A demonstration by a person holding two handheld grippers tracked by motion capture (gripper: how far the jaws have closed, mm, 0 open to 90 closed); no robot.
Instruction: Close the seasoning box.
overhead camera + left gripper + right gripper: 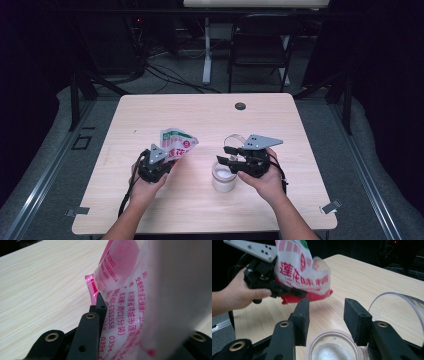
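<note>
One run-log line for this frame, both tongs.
left tongs: shut on bag, lifted | right tongs: open over jar | lid: beside jar

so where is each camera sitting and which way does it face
High view: above the person's side, facing forward and down on the table; both forearms, the left gripper and the right gripper show.
Left gripper view: rides the left gripper, facing along its jaws, which are shut on the pink-printed bag.
Right gripper view: rides the right gripper, facing over the white jar toward the left hand.
All three views share the bag.
</note>
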